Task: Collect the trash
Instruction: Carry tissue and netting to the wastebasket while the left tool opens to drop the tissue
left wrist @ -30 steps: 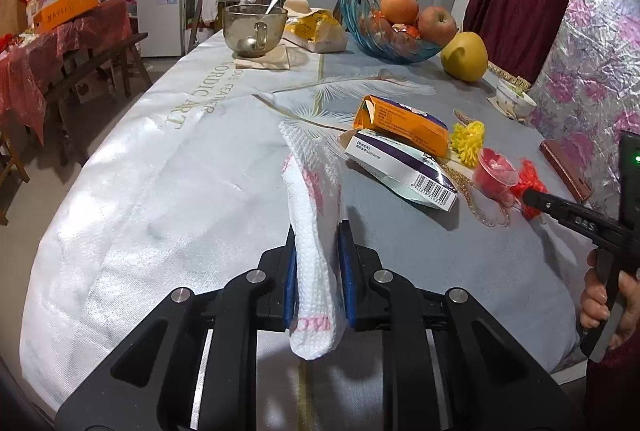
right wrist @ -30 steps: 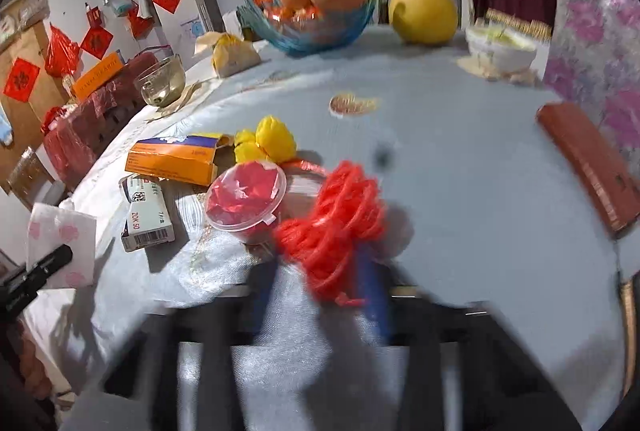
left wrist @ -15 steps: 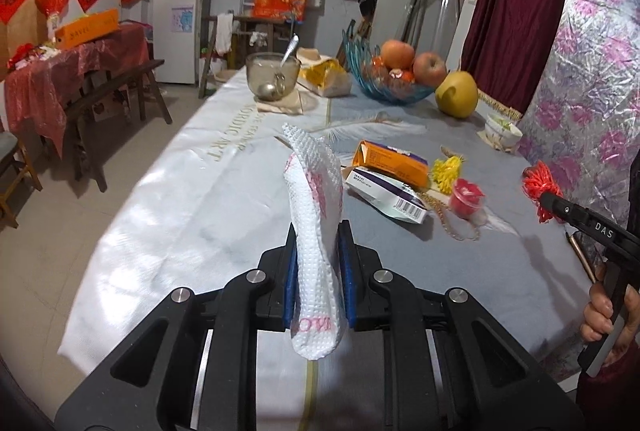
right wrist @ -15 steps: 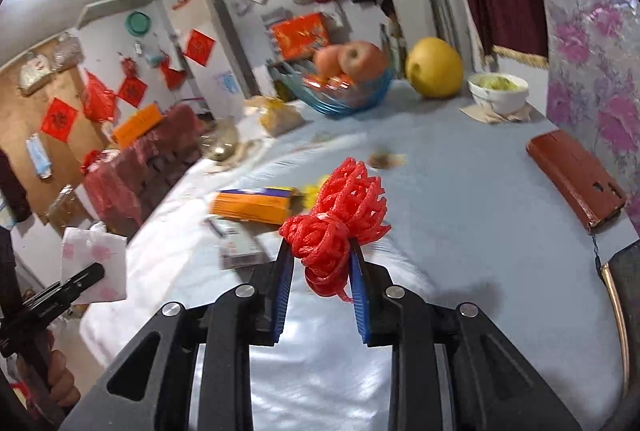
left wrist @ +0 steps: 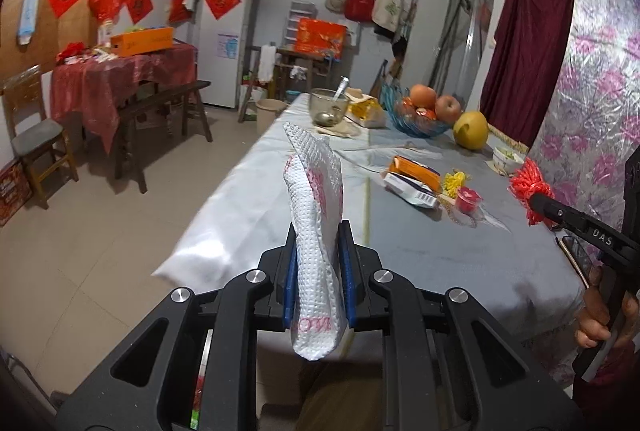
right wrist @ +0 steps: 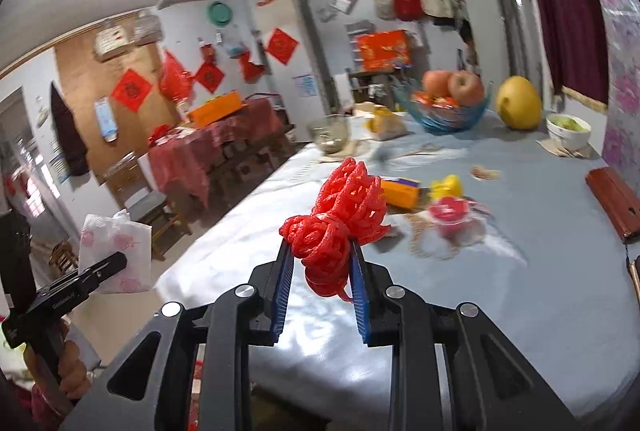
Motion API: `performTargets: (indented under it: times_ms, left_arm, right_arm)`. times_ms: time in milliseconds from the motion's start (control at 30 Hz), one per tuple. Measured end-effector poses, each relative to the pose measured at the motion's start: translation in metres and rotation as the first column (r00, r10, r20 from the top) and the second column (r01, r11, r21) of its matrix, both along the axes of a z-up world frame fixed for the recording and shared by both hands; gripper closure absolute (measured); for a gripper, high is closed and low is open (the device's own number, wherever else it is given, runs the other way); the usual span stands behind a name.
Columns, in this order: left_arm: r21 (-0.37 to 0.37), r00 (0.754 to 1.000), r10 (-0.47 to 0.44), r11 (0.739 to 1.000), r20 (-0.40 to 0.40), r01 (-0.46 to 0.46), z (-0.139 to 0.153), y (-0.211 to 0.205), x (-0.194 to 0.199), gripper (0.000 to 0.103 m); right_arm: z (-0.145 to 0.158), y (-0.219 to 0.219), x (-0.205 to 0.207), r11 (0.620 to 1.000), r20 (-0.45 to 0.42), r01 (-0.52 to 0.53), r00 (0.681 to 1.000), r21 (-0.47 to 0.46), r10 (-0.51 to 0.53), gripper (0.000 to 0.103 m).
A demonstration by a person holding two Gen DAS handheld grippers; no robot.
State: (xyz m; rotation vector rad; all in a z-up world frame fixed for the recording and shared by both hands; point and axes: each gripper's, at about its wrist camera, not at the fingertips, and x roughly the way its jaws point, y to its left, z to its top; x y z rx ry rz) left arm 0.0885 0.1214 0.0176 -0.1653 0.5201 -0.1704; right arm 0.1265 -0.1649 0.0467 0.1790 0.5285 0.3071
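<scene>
The crumpled white paper towel with pink print (left wrist: 316, 215) is one piece of trash, and we see it in the middle of the left wrist view. It stands up tall between the blue pads (left wrist: 290, 281) of our left gripper (left wrist: 318, 281). The pads press on both sides of it, so the tongs are nearly closed and hold it tight. It hangs in the air above the near edge of the long table with the grey-blue cloth (left wrist: 460, 255).

The bundle of red foam netting (right wrist: 340, 215) is the other piece of trash. It sits in the middle of the right wrist view, pinched between the blue pads (right wrist: 280, 291) of our right gripper (right wrist: 320, 291). Those tongs are squeezed in on it too, and it is up off the table.

In the right wrist view, the left gripper and the towel show at the lower left. In the left wrist view, the right gripper (left wrist: 538, 201) shows at the right edge with a hand (left wrist: 604, 315) on its handle.

On the table, in the middle right of the left wrist view, lie an orange box (left wrist: 416, 169), a white and purple box (left wrist: 410, 189), a small clear cup with a red lid (left wrist: 468, 199) and a yellow tassel (left wrist: 456, 181), all close together. Farther back stands a blue glass bowl of fruit (left wrist: 424, 115).
</scene>
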Motion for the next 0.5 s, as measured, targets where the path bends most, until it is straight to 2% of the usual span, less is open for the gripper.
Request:
performTargets:
  times_ms: [233,400,500]
  left_arm:
    - [-0.018,0.998,0.066,0.998,0.010,-0.065,-0.004,0.057,-0.050,0.083]
    - [0.006,0.992,0.126,0.992,0.030,-0.127,-0.012,0.096,-0.081,0.083]
    - [-0.004,0.989,0.146,0.989,0.024,-0.146,-0.022,0.119,-0.096,0.083]
  right_arm:
    - [0.019,0.058,-0.047,0.993,0.037,-0.108,0.993,-0.038,0.110,0.075]
    - [0.028,0.108,-0.069,0.979,0.023,-0.195,0.980,-0.056,0.197,0.075]
    - [0.028,0.137,-0.078,0.969,0.009,-0.235,0.972,-0.074,0.236,0.075]
